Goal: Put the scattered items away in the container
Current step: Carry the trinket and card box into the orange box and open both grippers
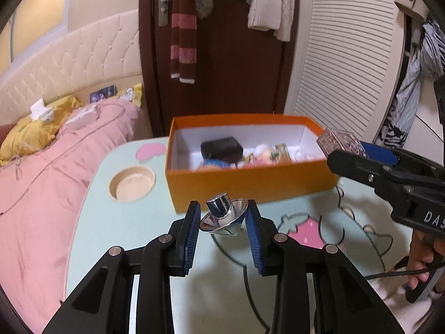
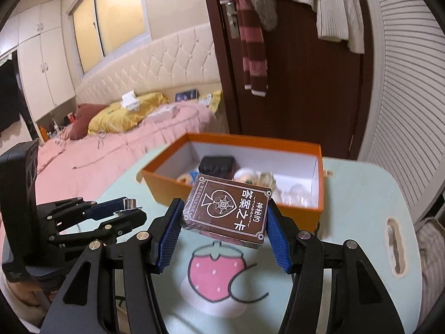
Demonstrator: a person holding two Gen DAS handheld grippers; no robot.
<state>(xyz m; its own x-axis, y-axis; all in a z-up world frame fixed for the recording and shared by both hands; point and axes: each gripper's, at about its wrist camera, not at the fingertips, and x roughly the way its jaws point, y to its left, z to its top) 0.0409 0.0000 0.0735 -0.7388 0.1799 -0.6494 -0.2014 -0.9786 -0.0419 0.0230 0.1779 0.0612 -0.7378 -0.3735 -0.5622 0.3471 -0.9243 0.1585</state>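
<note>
My left gripper (image 1: 224,215) is shut on a small silver perfume bottle (image 1: 222,217), held above the mint table just in front of the orange box (image 1: 250,186). The brown card box (image 2: 226,208) with white lettering sits between the blue pads of my right gripper (image 2: 225,217), which is shut on it and lifted over the table near the orange box (image 2: 236,203). From the left wrist view the right gripper (image 1: 347,153) shows at the right with the card box (image 1: 339,142). Inside the orange box lie a black case (image 1: 221,147), small toys and clear items.
The mint table (image 1: 125,231) has a round cup recess (image 1: 132,182) at the left and a strawberry drawing (image 2: 215,272). A pink bed (image 1: 41,181) lies to the left. A brown door (image 1: 236,55) with hanging clothes stands behind the box. A person's hand (image 1: 422,264) grips the right handle.
</note>
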